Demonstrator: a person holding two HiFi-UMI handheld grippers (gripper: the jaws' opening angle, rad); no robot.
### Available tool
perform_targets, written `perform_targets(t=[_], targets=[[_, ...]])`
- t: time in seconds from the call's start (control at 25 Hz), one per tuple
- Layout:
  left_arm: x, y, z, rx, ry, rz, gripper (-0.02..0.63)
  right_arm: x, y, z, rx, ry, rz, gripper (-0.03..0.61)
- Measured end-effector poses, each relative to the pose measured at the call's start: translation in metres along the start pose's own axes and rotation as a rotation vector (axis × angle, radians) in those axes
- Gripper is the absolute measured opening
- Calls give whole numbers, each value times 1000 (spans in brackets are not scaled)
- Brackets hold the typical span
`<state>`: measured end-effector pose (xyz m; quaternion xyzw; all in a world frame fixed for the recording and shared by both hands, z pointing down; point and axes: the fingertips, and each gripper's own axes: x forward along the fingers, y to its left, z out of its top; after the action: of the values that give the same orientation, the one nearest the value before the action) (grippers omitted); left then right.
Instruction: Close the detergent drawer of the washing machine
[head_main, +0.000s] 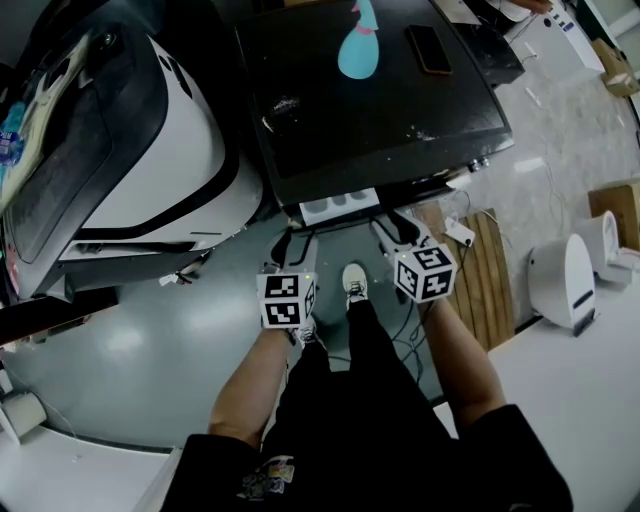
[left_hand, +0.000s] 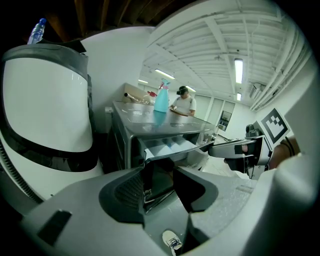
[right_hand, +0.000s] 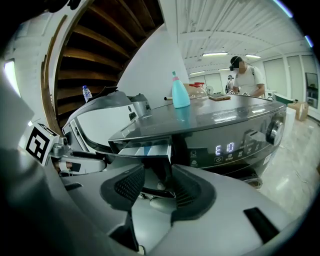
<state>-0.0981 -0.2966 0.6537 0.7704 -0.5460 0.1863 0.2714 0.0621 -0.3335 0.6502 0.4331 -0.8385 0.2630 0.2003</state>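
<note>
The dark washing machine (head_main: 370, 100) stands ahead of me, and its white detergent drawer (head_main: 338, 207) sticks out of the front at the upper left. My left gripper (head_main: 292, 240) hovers just below and left of the drawer, open with nothing between its jaws. My right gripper (head_main: 396, 225) is just to the drawer's right, also open and empty. Beyond the open pads in the left gripper view, the drawer (left_hand: 167, 146) shows pulled out, with the right gripper (left_hand: 240, 150) beside it. The right gripper view looks at the drawer (right_hand: 142, 148) next to the lit control panel (right_hand: 227, 148).
A large white machine with a dark lid (head_main: 150, 150) stands close on the left. A blue spray bottle (head_main: 358, 45) and a phone (head_main: 428, 48) lie on the washer's top. A wooden pallet (head_main: 485, 270) and a white device (head_main: 565, 280) are to the right. My shoe (head_main: 354, 282) is below the drawer.
</note>
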Motion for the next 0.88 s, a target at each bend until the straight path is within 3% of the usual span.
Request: perform_targets(t=[0.88], targets=[[23, 28, 23, -117, -39, 158, 178, 35, -10, 25, 54, 17, -84, 175]])
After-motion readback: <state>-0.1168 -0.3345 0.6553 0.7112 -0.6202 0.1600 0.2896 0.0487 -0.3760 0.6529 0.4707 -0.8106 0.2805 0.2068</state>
